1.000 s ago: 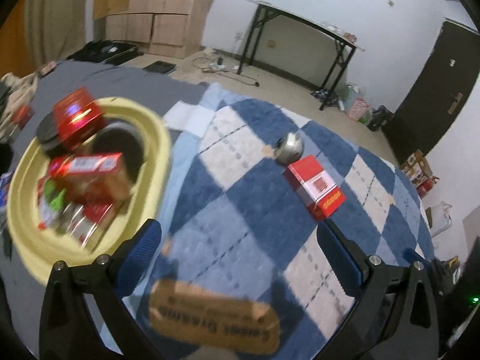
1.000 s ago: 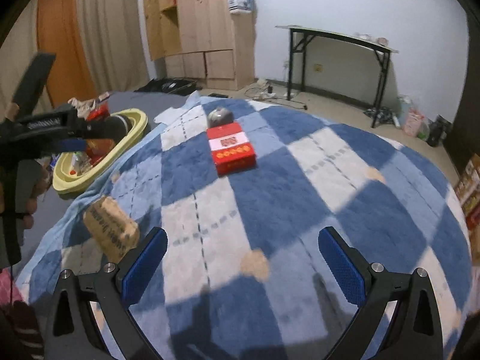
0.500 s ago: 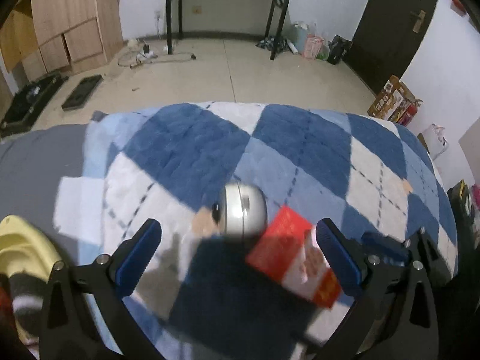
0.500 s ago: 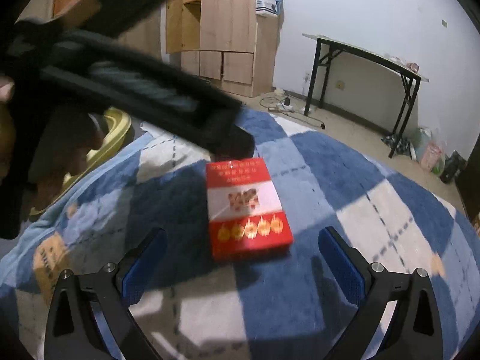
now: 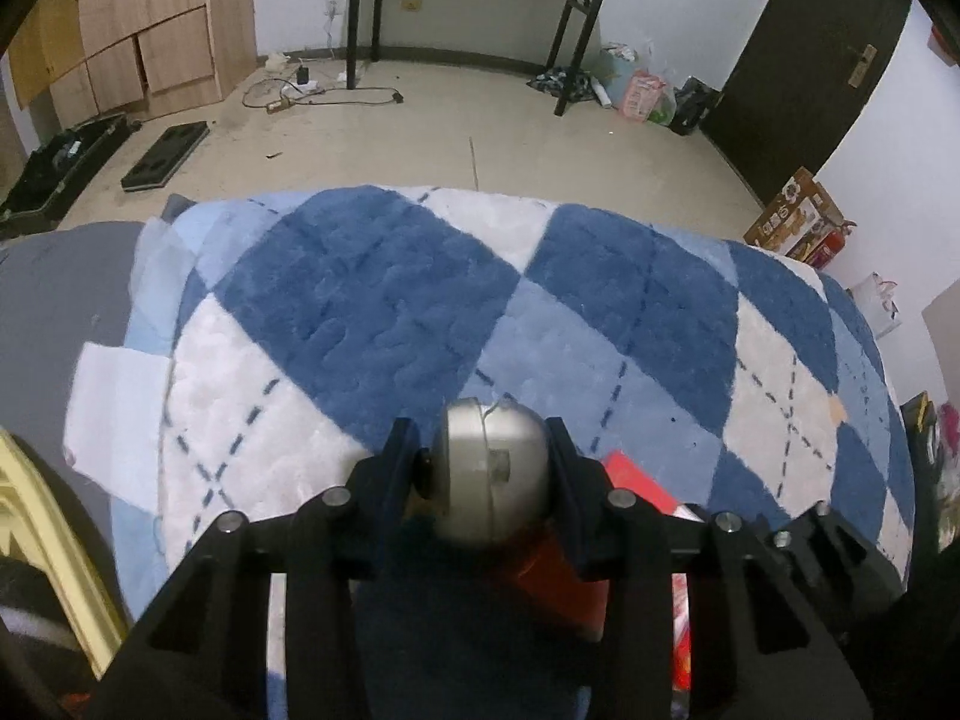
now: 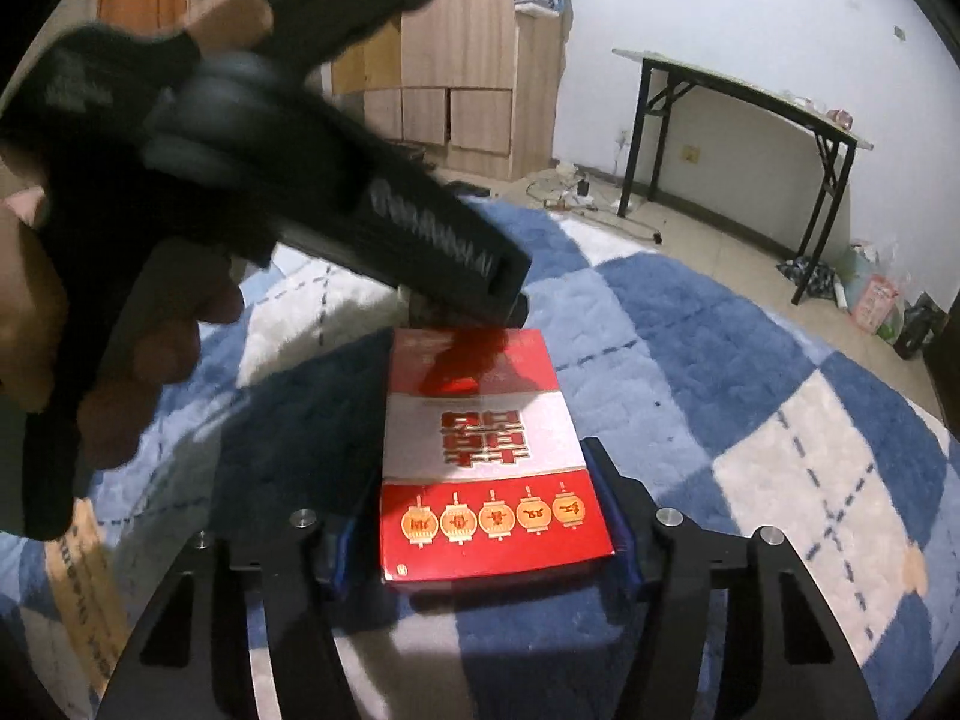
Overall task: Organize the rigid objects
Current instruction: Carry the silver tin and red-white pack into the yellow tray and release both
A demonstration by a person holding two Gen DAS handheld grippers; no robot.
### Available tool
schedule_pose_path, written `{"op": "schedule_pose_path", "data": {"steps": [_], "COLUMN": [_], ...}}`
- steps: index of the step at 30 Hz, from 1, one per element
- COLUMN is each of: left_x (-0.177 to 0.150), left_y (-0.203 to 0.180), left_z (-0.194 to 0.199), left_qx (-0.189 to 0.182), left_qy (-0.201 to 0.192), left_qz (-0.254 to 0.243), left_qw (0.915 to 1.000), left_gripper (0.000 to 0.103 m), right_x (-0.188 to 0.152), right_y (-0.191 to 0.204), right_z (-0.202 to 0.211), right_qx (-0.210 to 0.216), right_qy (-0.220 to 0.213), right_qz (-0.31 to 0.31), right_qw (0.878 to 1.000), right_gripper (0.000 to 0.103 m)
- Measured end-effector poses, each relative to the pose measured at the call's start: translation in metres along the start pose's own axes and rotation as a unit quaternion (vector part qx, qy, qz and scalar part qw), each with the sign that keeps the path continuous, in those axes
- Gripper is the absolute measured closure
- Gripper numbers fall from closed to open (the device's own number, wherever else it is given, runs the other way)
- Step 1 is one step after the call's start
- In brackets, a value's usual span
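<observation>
A silver ball-shaped object (image 5: 489, 474) sits on the blue and white checked blanket (image 5: 390, 312). My left gripper (image 5: 483, 444) has its jaws closing on the ball, with a pad pressed on each side. Just behind and to the right of the ball lies a red and white box (image 5: 636, 486). The right wrist view shows this red box (image 6: 486, 456) flat on the blanket, and my right gripper (image 6: 480, 480) closing on its long sides at the near end. There the left gripper (image 6: 468, 300) comes down at the box's far end and hides most of the ball.
A yellow basket (image 5: 36, 510) edges in at the lower left. A white cloth patch (image 5: 114, 414) lies beside it. A brown packet (image 6: 84, 588) rests on the blanket at left. A person's hand (image 6: 120, 360) holds the left gripper. Floor, black table and wooden cabinets lie beyond.
Both grippers moved in from wide open. The left swung away from the basket and closed around the silver ball. The right came up to the red box and closed on its sides.
</observation>
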State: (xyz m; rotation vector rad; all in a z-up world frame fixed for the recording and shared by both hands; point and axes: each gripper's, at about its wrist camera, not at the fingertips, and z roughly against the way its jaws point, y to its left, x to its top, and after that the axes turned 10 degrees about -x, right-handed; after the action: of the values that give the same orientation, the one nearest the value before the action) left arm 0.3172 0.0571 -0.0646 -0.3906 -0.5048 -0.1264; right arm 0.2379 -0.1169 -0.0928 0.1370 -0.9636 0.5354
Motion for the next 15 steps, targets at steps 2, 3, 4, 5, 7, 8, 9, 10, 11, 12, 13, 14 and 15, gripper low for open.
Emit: {"op": "schedule_pose_path", "data": {"steps": [2, 3, 4, 5, 7, 8, 9, 10, 11, 12, 13, 14, 15], "left_x": [-0.004, -0.006, -0.01, -0.014, -0.025, -0.031, -0.036, -0.043, -0.052, -0.062, -0.069, -0.077, -0.084], "left_y": [-0.004, -0.007, -0.01, -0.013, -0.015, -0.015, -0.013, -0.012, -0.009, -0.003, 0.002, 0.009, 0.015], "left_z": [0.015, 0.023, 0.035, 0.047, 0.073, 0.088, 0.101, 0.114, 0.129, 0.145, 0.158, 0.171, 0.184], "left_qx": [-0.003, 0.0, 0.005, 0.011, 0.018, 0.021, 0.024, 0.027, 0.033, 0.04, 0.043, 0.048, 0.055], "left_qy": [-0.009, -0.013, -0.019, -0.026, -0.038, -0.047, -0.056, -0.062, -0.068, -0.072, -0.074, -0.078, -0.085], "left_qz": [-0.004, -0.009, -0.017, -0.024, -0.028, -0.026, -0.023, -0.024, -0.026, -0.025, -0.023, -0.022, -0.02], "left_qw": [0.9999, 0.9999, 0.9997, 0.9993, 0.9987, 0.9983, 0.9979, 0.9974, 0.9968, 0.9964, 0.996, 0.9956, 0.9947], "left_gripper": [0.059, 0.059, 0.059, 0.059, 0.059, 0.059, 0.059, 0.059, 0.059, 0.059, 0.059, 0.059, 0.059], "right_x": [-0.003, -0.005, -0.007, -0.01, -0.011, -0.011, -0.01, -0.006, -0.002, 0.004, 0.007, 0.014, 0.016], "right_y": [-0.007, -0.011, -0.014, -0.016, -0.021, -0.021, -0.022, -0.019, -0.018, -0.011, -0.005, 0.005, 0.012], "right_z": [0.01, 0.016, 0.021, 0.027, 0.042, 0.049, 0.058, 0.067, 0.076, 0.087, 0.094, 0.104, 0.114], "right_qx": [-0.002, -0.004, -0.007, -0.011, -0.016, -0.017, -0.014, -0.011, -0.009, -0.006, -0.003, 0.007, 0.019], "right_qy": [-0.005, -0.005, -0.006, -0.006, -0.008, -0.009, -0.011, -0.014, -0.017, -0.024, -0.028, -0.035, -0.037], "right_qz": [-0.009, -0.012, -0.013, -0.013, -0.02, -0.025, -0.035, -0.044, -0.048, -0.044, -0.04, -0.033, -0.03], "right_qw": [1.0, 1.0, 1.0, 1.0, 1.0, 1.0, 0.999, 0.999, 0.999, 0.999, 0.999, 0.999, 0.999], "right_gripper": [0.043, 0.044, 0.044, 0.044, 0.045, 0.045, 0.045, 0.045, 0.045, 0.045, 0.045, 0.045, 0.045]}}
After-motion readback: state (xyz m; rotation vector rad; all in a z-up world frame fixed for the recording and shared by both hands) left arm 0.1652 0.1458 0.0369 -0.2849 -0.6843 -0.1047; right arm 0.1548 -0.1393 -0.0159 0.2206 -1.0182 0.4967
